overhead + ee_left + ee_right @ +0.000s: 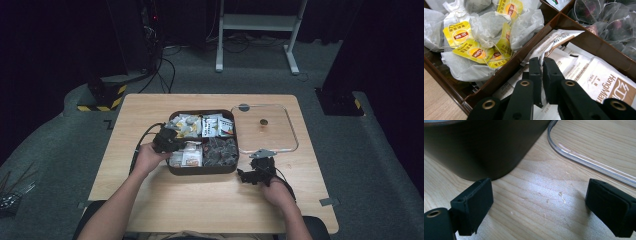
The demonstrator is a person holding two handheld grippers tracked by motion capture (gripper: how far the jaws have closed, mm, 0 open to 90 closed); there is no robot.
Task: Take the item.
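Observation:
A dark brown box (202, 171) with several compartments stands mid-table. My left gripper (172, 142) reaches into its near-left compartment of white sachets (579, 72). In the left gripper view its jaws (541, 67) stand almost together, pinching the crumpled edge of one white sachet (549, 48). Beyond the divider lie tea bags with yellow tags (481, 32), and dark pyramid bags (609, 22) fill another compartment. My right gripper (256, 167) rests on the table by the box's near-right corner, open (539, 205) with bare wood between its fingers.
A clear plastic lid (265, 129) lies flat to the right of the box; its rim (586, 162) runs just ahead of the right gripper. The box wall (481, 145) stands close on that gripper's left. Printed packets (217, 125) fill the far-right compartment.

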